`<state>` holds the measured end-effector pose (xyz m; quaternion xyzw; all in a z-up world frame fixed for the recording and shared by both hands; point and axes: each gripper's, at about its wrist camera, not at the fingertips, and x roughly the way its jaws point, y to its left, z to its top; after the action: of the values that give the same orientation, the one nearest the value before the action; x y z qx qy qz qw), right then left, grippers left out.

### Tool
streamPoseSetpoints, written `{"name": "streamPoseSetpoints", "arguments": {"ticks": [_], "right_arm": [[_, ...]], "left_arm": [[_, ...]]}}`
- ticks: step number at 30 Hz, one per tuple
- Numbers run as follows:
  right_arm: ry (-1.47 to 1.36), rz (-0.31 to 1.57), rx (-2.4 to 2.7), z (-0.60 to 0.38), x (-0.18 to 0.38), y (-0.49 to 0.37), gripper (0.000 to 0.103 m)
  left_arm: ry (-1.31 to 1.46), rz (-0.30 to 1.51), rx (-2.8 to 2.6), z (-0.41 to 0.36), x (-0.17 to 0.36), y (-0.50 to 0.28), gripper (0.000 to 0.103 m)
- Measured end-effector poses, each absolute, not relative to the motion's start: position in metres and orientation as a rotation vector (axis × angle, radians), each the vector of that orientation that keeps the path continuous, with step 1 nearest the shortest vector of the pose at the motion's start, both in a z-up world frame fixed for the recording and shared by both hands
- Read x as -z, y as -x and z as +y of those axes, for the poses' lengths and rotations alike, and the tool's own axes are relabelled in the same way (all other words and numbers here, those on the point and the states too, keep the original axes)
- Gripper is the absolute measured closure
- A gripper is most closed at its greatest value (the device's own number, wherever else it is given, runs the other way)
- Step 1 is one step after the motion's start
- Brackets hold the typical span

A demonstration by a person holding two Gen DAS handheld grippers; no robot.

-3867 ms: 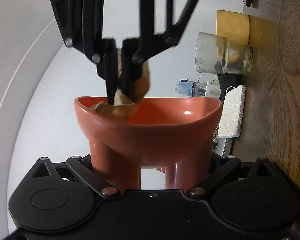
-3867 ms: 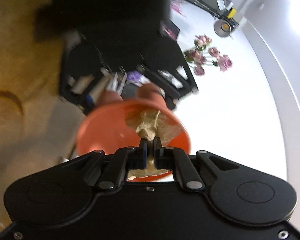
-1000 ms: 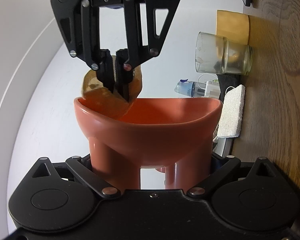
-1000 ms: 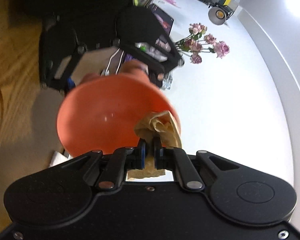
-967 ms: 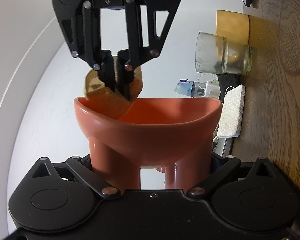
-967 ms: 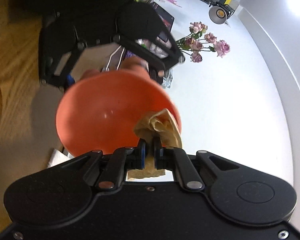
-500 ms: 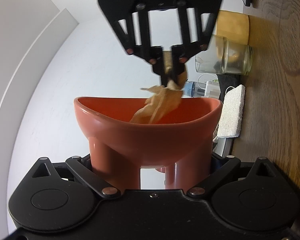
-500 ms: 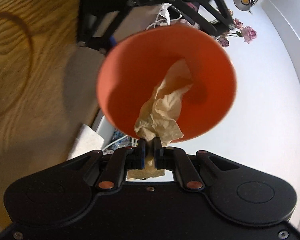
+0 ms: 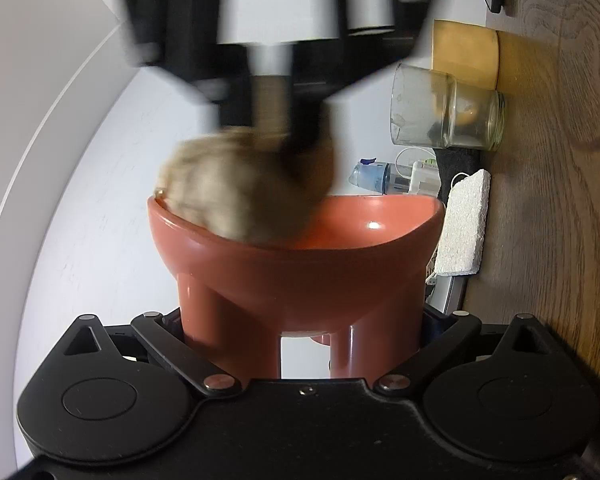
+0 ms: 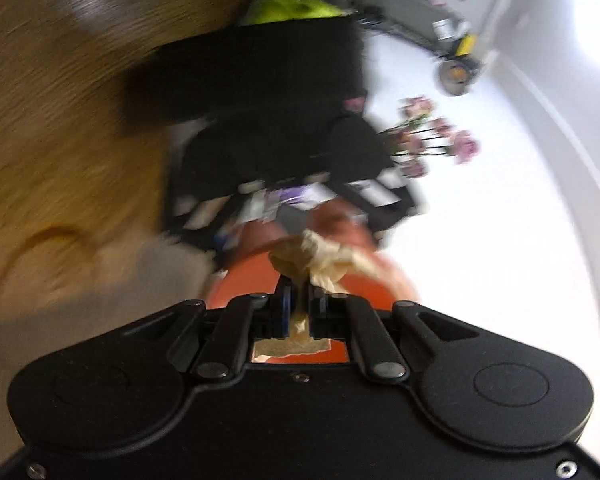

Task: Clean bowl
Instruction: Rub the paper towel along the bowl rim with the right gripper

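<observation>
Terracotta-red bowl (image 9: 296, 264), rigid, smooth, likely slippery and breakable, sits clamped by its legs in the left gripper (image 9: 306, 344), the best hold; above its rim the blurred right gripper (image 9: 268, 120) presses a soft paper wad (image 9: 236, 192); right wrist view: right gripper (image 10: 298, 296) clenched on paper wad (image 10: 320, 260) inside the bowl (image 10: 248, 280).

The left hand-held gripper (image 9: 300, 344) clamps the thick legs of the footed terracotta-red ceramic bowl (image 9: 296, 264), its two black fingers pressed against them from either side. Above that bowl's rim, the right hand-held gripper (image 10: 299, 300) is pinched tight on a crumpled beige paper towel (image 10: 320, 260) (badly motion-blurred), its fingers pointing into the bowl.
</observation>
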<state>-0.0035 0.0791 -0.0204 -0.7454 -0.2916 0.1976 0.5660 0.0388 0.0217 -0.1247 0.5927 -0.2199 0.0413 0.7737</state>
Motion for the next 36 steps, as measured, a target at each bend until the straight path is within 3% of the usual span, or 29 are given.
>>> {"name": "streamPoseSetpoints", "arguments": {"ticks": [3, 6, 14, 19, 36], "right_arm": [[1.711, -0.733, -0.412, -0.001, 0.033, 0.035, 0.097], [1.695, -0.751, -0.348, -0.018, 0.029, 0.035, 0.097], [1.703, -0.707, -0.252, 0.006, -0.008, -0.014, 0.097], [1.737, -0.654, -0.230, -0.005, -0.003, -0.030, 0.097], [1.880, -0.471, -0.352, -0.112, 0.088, 0.003, 0.096]], "left_arm": [[-1.284, -0.477, -0.089, 0.021, 0.125, -0.040, 0.006], [-1.283, -0.477, -0.089, 0.021, 0.125, -0.039, 0.006], [-1.284, -0.477, -0.088, 0.023, 0.126, -0.037, 0.006], [-1.283, -0.478, -0.089, 0.026, 0.125, -0.033, 0.006], [-1.283, -0.480, -0.090, 0.027, 0.124, -0.031, 0.006]]}}
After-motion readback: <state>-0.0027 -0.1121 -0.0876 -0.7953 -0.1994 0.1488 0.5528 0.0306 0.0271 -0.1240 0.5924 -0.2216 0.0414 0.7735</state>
